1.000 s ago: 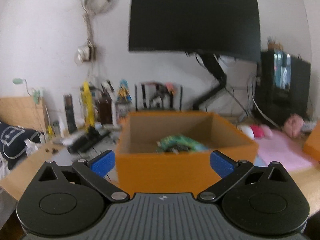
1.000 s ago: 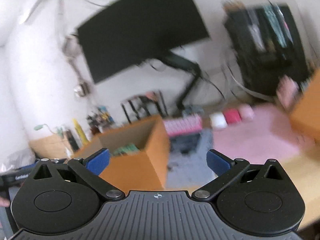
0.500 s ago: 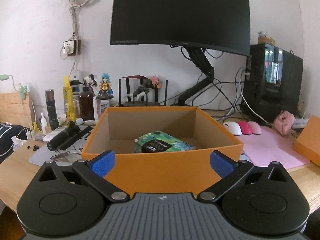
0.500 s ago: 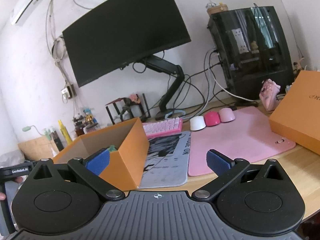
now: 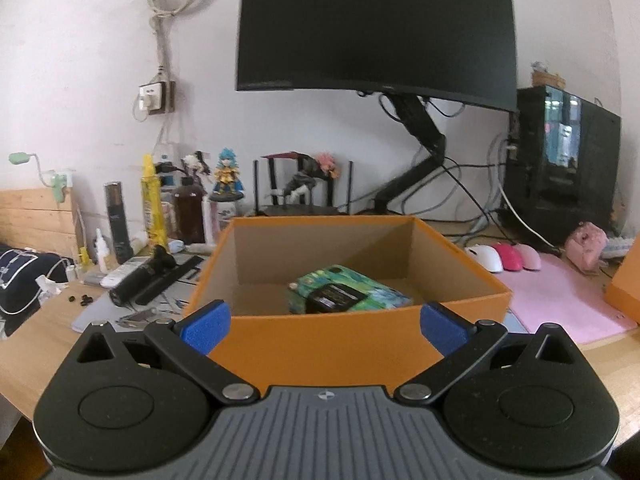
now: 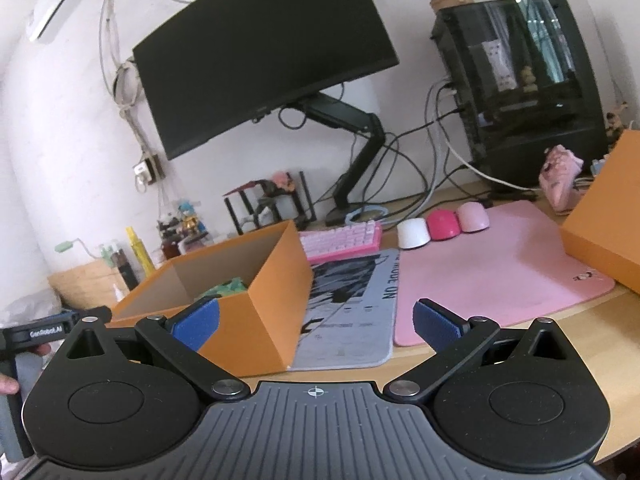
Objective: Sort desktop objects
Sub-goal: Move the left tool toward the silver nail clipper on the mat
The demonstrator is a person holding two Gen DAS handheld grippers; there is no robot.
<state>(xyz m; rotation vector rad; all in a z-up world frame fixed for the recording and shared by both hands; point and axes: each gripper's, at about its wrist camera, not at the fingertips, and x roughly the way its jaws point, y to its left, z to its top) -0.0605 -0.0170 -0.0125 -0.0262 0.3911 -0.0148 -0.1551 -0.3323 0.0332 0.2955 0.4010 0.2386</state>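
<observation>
An open orange box stands on the desk just ahead of my left gripper, which is open and empty. A green packet lies inside the box. The box also shows in the right wrist view, at the left. My right gripper is open and empty, above the grey desk mat. Three mice, white, magenta and pale pink, sit on the pink mat. A pink keyboard lies behind the grey mat.
An orange box lid lies at the right. A black monitor hangs on an arm above the desk. A PC case stands at the back right. Bottles, figurines and a black torch crowd the left side. The left handle shows at far left.
Both views have steadied after fast motion a second ago. The left gripper has moved slightly closer to the orange box; the right view has shifted a little towards the desk. Both stay open.
</observation>
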